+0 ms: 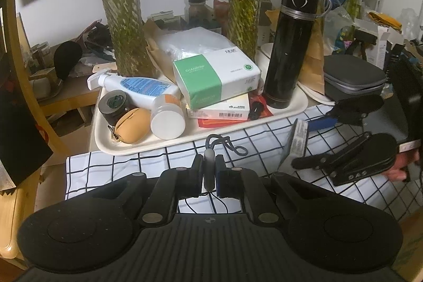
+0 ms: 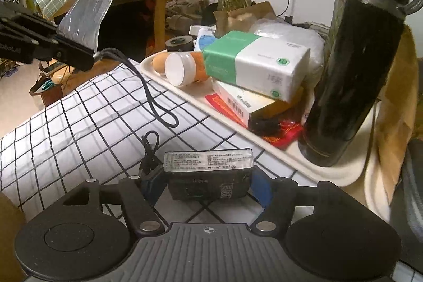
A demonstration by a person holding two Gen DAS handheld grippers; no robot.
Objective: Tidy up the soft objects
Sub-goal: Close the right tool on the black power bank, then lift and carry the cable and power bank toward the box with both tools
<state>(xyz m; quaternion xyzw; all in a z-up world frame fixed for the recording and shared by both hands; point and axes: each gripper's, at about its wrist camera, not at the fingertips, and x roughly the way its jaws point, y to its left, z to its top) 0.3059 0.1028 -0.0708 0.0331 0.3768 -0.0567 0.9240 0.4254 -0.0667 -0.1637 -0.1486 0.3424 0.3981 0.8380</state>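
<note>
The left tool (image 1: 209, 176) is pinching the grey cable (image 1: 208, 163) tightly, lifting it off the checked surface (image 1: 105, 171). The right tool (image 2: 208, 184) is standing half-open around the dark tissue pack (image 2: 208, 176), probably to grasp it; whether its pads are pressing, I cannot tell.

tissue pack (image 2: 208, 176): dark wrapper, white label | upright on checked cloth (image 2: 79, 123)

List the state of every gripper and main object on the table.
left gripper: shut on grey cable plug
right gripper: jaws around dark packet, grip unclear
dark packet: standing on edge
black flask: upright, capped
white jar: lying on tray
</note>
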